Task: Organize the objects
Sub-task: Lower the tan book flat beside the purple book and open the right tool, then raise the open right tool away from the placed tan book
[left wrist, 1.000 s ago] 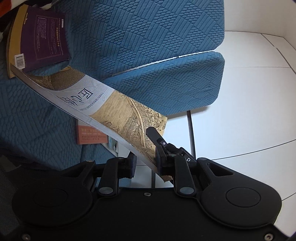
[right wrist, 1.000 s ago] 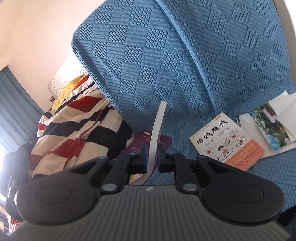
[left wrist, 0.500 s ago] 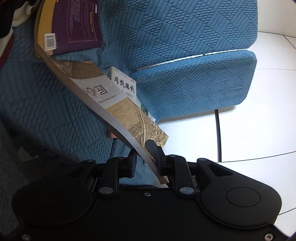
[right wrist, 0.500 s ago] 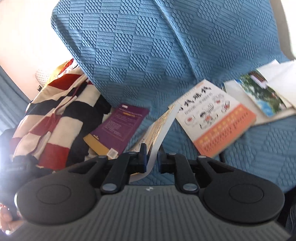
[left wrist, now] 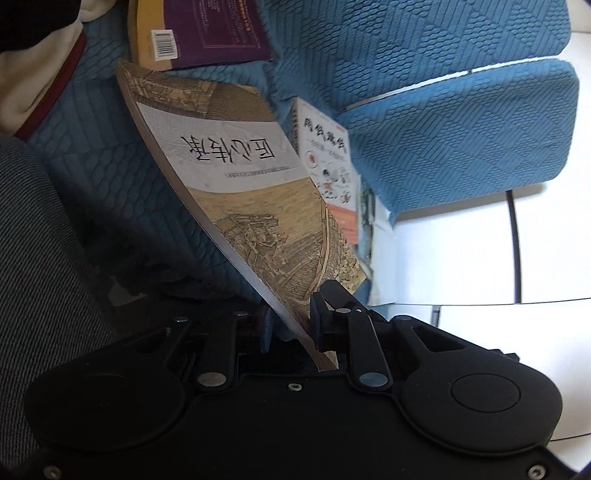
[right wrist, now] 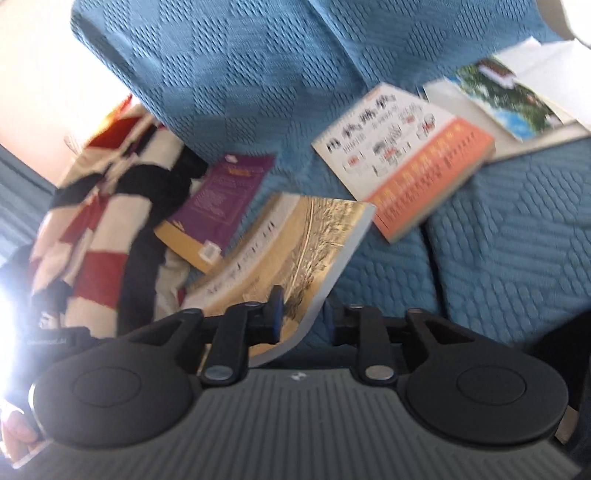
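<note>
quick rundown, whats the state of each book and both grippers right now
left gripper: shut on the gold-cover book's corner
right gripper: jaws have just been opening, book edge between them, right pad clear of it
gold-cover book: closed, tilted, bowed, above the blue sofa
purple book: closed, back cover up
orange-and-white book: closed, face up
landscape-cover book: lying on white papers

Picture-cover book [left wrist: 236,192] slanting over the sofa [left wrist: 443,147], barcode book [left wrist: 199,33] behind, cartoon-cover book [left wrist: 328,155] right.
</note>
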Available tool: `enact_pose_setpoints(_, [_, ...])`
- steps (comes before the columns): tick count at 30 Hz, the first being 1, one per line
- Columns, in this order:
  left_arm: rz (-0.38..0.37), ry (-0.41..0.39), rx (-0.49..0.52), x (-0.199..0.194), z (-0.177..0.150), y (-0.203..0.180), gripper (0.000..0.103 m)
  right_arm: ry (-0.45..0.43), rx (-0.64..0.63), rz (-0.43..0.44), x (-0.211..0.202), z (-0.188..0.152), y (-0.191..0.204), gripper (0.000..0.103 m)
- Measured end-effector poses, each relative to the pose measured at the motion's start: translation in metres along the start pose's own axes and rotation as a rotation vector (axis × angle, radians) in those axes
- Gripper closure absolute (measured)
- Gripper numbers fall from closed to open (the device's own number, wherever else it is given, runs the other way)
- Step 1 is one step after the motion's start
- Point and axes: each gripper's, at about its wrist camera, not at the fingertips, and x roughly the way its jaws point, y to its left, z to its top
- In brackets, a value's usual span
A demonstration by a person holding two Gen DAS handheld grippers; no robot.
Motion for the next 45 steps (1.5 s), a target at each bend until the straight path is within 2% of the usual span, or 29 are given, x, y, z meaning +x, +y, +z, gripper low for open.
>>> enact_pose_setpoints(1, [0.019, 0.003, 0.006, 0.001, -0.002, -0.001, 0.084, 0.022, -0.008, -0.007, 0.000, -0.002, -0.002, 0.070])
enact_pose_setpoints(4, [0.121, -0.005, 0.041, -0.002, -0.005, -0.003, 0.074, 0.072, -0.039, -0.031, -0.002, -0.005, -0.009, 0.059])
enact_pose_setpoints(7, [0.160, -0.038, 0.064, -0.008, -0.002, -0.004, 0.071, 0.073, -0.076, -0.064, -0.008, -0.005, -0.017, 0.058])
enact_pose_setpoints(9, [0.184, -0.061, 0.072, -0.008, 0.004, -0.004, 0.064, 0.064, -0.086, -0.078, -0.010, -0.002, -0.024, 0.053])
enact_pose_setpoints(10, [0.209, -0.074, 0.074, -0.007, 0.008, -0.004, 0.064, 0.057, -0.094, -0.085, -0.009, 0.000, -0.027, 0.046])
enact_pose_setpoints(13, [0.317, -0.107, 0.090, 0.000, 0.019, 0.000, 0.063, 0.052, -0.140, -0.112, 0.000, 0.010, -0.030, 0.045])
enact_pose_setpoints(16, [0.380, -0.115, 0.088, 0.010, 0.028, 0.009, 0.063, 0.049, -0.206, -0.132, 0.014, 0.021, -0.028, 0.045])
enact_pose_setpoints(23, [0.429, -0.143, 0.092, 0.030, 0.040, 0.021, 0.063, 0.097, -0.396, -0.141, 0.056, 0.037, -0.009, 0.047])
enact_pose_setpoints(26, [0.442, -0.170, 0.125, 0.033, 0.040, 0.019, 0.060, 0.112, -0.477, -0.136, 0.072, 0.038, -0.001, 0.047])
enact_pose_setpoints(33, [0.495, -0.175, 0.157, 0.034, 0.043, 0.019, 0.062, 0.135, -0.563, -0.103, 0.093, 0.044, 0.006, 0.047])
enact_pose_setpoints(39, [0.453, -0.185, 0.138, 0.031, 0.045, 0.026, 0.060, 0.158, -0.581, -0.151, 0.109, 0.046, 0.008, 0.048])
enact_pose_setpoints(45, [0.401, -0.195, 0.132, 0.029, 0.047, 0.032, 0.057, 0.166, -0.565, -0.148, 0.110, 0.045, 0.008, 0.047])
